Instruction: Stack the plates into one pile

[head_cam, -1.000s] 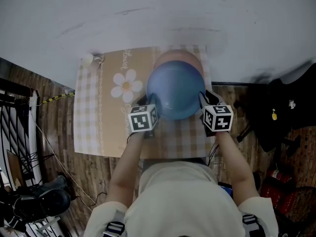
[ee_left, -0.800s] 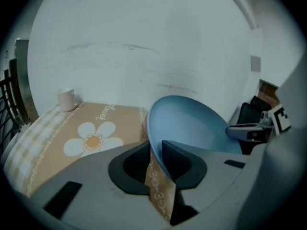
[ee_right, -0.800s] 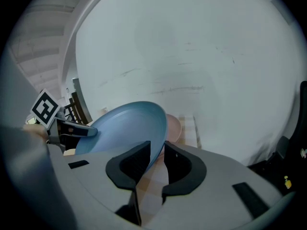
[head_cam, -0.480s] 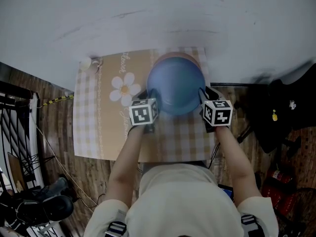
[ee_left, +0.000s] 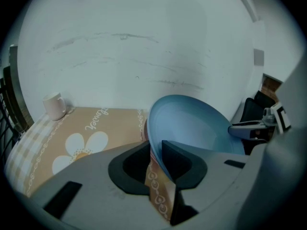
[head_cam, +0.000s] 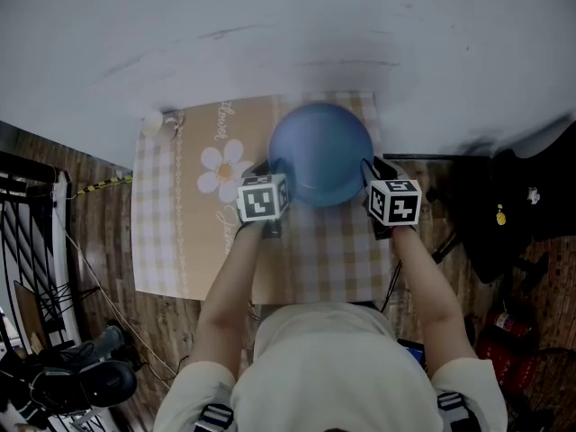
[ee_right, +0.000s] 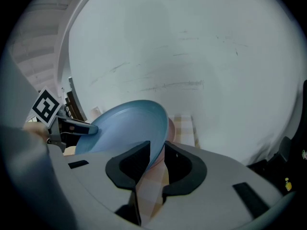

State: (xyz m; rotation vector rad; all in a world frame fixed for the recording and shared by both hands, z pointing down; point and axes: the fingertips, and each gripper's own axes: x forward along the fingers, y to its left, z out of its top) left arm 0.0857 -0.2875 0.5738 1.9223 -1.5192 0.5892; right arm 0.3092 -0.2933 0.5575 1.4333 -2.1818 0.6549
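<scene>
A blue plate (head_cam: 321,151) hangs between my two grippers over the checked tablecloth (head_cam: 180,232), near the wall. My left gripper (head_cam: 274,169) is shut on its left rim (ee_left: 192,123). On the right rim (ee_right: 124,123), my right gripper (head_cam: 369,169) is shut too; its jaws have just been opening a little, with the rim still between them. A pink plate lies directly under the blue one. Only slivers of the pink plate (ee_right: 169,128) show past the blue rim in the gripper views (ee_left: 144,128).
A pale mug (head_cam: 155,122) stands at the cloth's far left corner (ee_left: 55,105). The white wall runs just behind the table. A dark bag (head_cam: 513,214) sits on the wooden floor to the right, and shoes (head_cam: 81,385) lie at the lower left.
Both grippers carried the blue plate away from me toward the wall. The pink plate, seen beyond the blue one earlier, is now covered by it in the head view.
</scene>
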